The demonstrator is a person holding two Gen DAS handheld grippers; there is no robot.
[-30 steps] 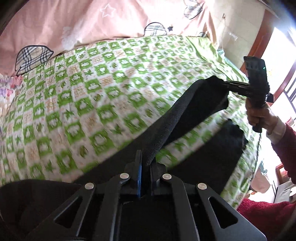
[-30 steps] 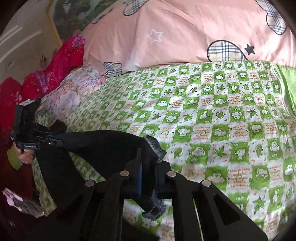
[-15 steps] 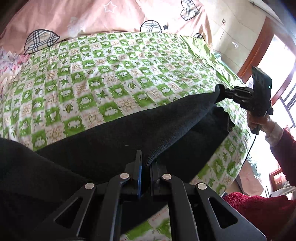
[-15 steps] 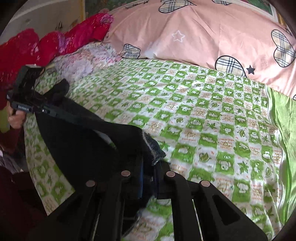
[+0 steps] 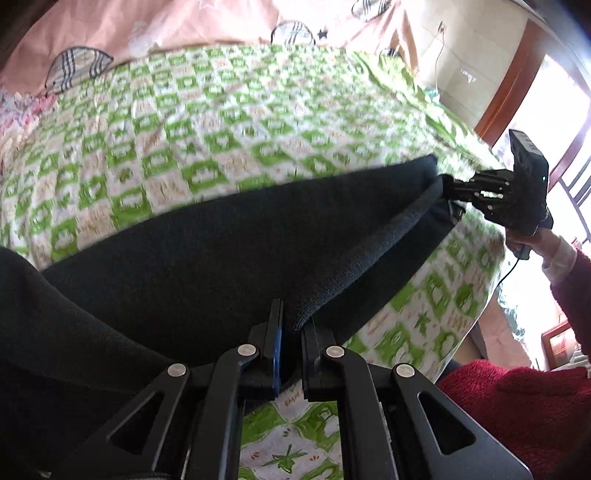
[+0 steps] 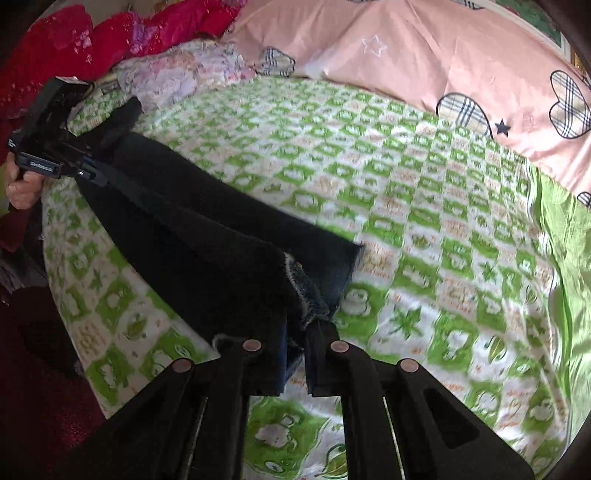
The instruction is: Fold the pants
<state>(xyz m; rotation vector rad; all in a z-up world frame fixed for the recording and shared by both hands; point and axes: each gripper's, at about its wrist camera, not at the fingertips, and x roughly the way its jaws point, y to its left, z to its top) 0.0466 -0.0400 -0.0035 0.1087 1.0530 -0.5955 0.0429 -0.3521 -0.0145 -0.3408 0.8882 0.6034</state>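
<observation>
Black pants (image 5: pixel 229 251) on a green-and-white checked sheet (image 6: pixel 424 206) (pink quilt (image 6: pixel 424 48) with plaid hearts).

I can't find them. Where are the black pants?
The black pants stretch between the left gripper and right gripper, over the green checked bedspread.

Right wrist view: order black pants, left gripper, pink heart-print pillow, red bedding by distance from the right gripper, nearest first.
1. black pants: clamped in the right gripper, bottom centre.
2. left gripper: far left, holding the pants' other end.
3. red bedding and pink heart-print pillow: both along the bed's far edge, upper left and upper right; too close to call.
</observation>
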